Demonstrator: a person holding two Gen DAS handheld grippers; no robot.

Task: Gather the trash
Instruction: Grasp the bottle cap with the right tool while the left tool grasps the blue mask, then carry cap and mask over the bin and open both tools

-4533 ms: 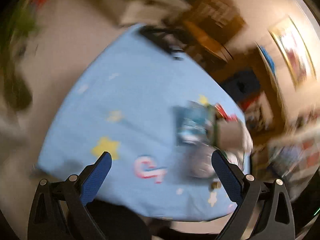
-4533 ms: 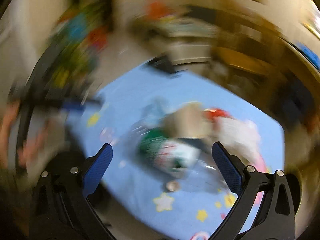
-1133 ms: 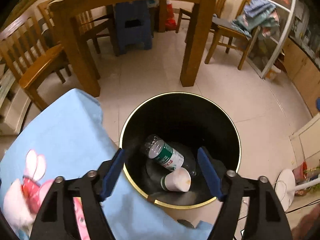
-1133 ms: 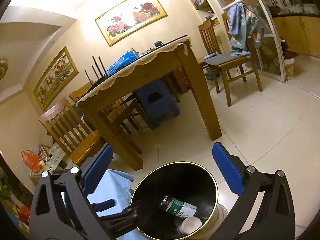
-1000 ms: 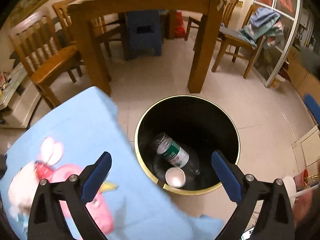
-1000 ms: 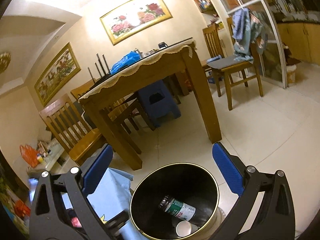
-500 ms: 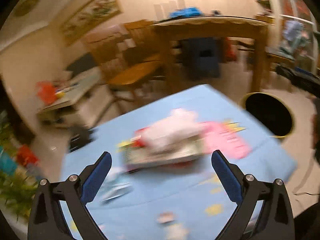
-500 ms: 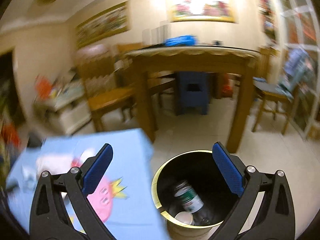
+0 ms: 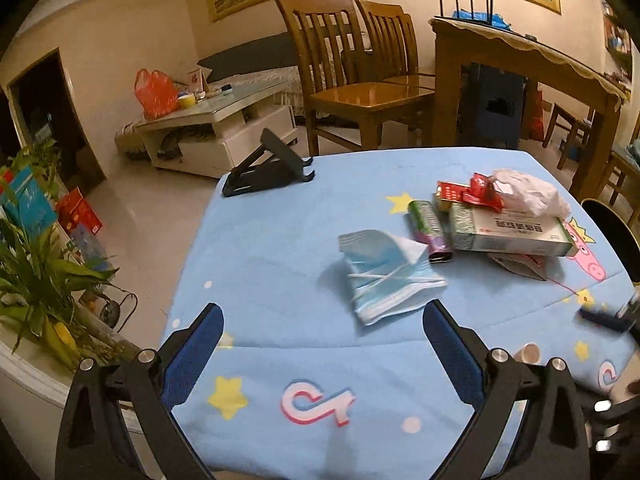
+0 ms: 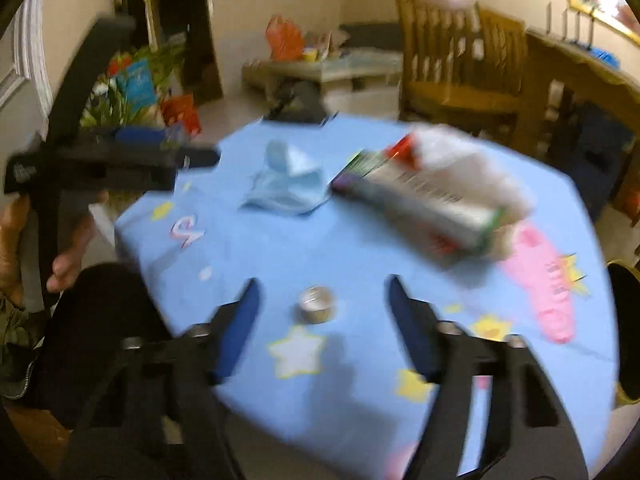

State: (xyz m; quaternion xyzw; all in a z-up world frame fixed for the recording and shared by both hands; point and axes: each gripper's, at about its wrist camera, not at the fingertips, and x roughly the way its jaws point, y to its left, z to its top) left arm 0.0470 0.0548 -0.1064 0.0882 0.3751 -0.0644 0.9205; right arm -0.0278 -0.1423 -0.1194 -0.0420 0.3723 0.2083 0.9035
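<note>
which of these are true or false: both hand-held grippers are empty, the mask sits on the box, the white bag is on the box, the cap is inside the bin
1. Both the left hand-held gripper and the right hand-held gripper are open and empty. True.
2. The blue face mask lies on the carton box. False: it lies on the blue tablecloth, beside the box.
3. The white plastic bag rests on the box. True.
4. The small bottle cap is inside the bin. False: it sits on the tablecloth.

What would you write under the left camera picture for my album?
Open left gripper faces a blue mask and trash pile on the blue tablecloth.
</note>
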